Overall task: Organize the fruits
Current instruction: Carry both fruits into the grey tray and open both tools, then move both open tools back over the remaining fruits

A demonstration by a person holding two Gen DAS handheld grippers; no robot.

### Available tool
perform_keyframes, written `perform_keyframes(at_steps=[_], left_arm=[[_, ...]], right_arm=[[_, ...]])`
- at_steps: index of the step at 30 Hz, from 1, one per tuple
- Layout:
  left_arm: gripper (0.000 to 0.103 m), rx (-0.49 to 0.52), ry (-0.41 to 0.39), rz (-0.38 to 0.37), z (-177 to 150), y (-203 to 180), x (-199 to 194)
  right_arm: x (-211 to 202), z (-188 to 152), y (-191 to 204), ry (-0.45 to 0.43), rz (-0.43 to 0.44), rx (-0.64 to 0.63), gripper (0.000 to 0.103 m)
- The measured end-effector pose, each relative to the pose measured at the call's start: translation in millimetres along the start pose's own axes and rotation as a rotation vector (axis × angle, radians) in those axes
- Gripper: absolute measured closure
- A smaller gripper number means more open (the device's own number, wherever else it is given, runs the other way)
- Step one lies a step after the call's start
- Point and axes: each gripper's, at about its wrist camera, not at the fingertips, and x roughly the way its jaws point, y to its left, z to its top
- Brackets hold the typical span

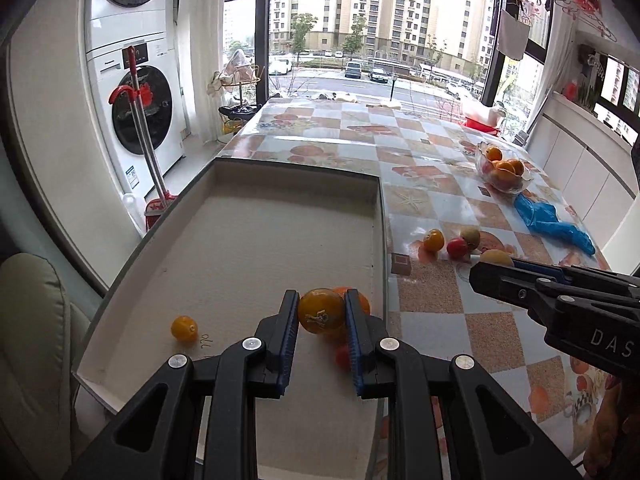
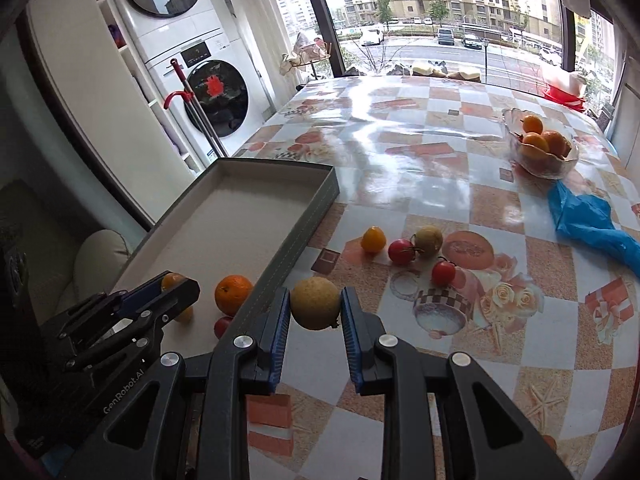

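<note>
My left gripper [image 1: 321, 312] is shut on an orange-yellow fruit [image 1: 320, 310] and holds it over the near end of the grey tray [image 1: 248, 232]. In the tray lie an orange [image 2: 233, 294], a small yellow fruit [image 1: 184, 327] and a small red fruit [image 2: 222, 326]. My right gripper [image 2: 315, 307] is shut on a tan round fruit [image 2: 315, 303] above the table, just right of the tray's edge. Loose on the table are a yellow fruit [image 2: 373, 239], two red fruits [image 2: 401, 251] [image 2: 443, 272] and a tan fruit [image 2: 428, 241].
A glass bowl [image 2: 540, 150] with oranges stands at the far right of the table. A blue plastic bag [image 2: 588, 220] lies in front of it. A washer and dryer stack [image 1: 132, 80] and a red mop stand left of the table. Windows are behind.
</note>
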Motion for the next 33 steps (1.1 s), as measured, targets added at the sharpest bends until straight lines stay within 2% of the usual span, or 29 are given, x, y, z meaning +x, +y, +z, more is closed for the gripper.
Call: perform_keyframes(at_steps=[4,8,15,16,18,20,21,22,23,24,26,27,28,30,32,33], left_arm=[[0.08,-0.032,0.018,0.027,-6,17,7],[0.08,-0.043,0.031,0.039,-11,25,12],[0.08,-0.065,0.033,0.05,-23,31,16],[0.08,-0.06,0.035,0.048,-25,30,16],[0.08,-0.048,0.036,0.047,-26,26,18],[0.072,-0.038,0.037,0.07,-26,23,19],[0.056,-0.048,0.049,0.078,-26,25,20],[0.036,-0.061,0.053,0.086,-26,27,21],[0.03,-0.077,0.045,0.085,-26,31,19],[0.027,-0.089,0.031,0.083,-26,33,17],[0.027,-0.093,0.018,0.078,-23,35,13],[0.021,-0.091,0.015,0.079,-21,35,12],[0.008,-0.089,0.009,0.088,-19,35,10],[0.005,-0.092,-0.025,0.11,-16,34,4],[0.005,-0.089,-0.033,0.095,-13,29,1],[0.005,-0.084,-0.036,0.092,-11,26,0]], right_arm=[[19,7,38,0.023,0.044,-0.064,0.075],[37,10,60,0.049,0.074,-0.094,0.075],[72,3,61,0.164,0.136,-0.086,0.075],[73,2,60,0.158,0.154,-0.082,0.075],[71,2,62,0.155,0.134,-0.107,0.075],[70,2,65,0.157,0.115,-0.137,0.075],[69,2,65,0.157,0.111,-0.137,0.073],[67,3,64,0.15,0.11,-0.136,0.063],[65,3,64,0.14,0.119,-0.134,0.053],[63,6,65,0.133,0.123,-0.134,0.047],[55,7,66,0.102,0.107,-0.145,0.025],[50,9,66,0.084,0.099,-0.145,0.023],[46,12,65,0.071,0.101,-0.139,0.022],[38,14,61,0.047,0.094,-0.128,0.017],[27,15,54,0.01,0.058,-0.117,0.001],[21,14,48,-0.016,0.045,-0.107,0.0]])
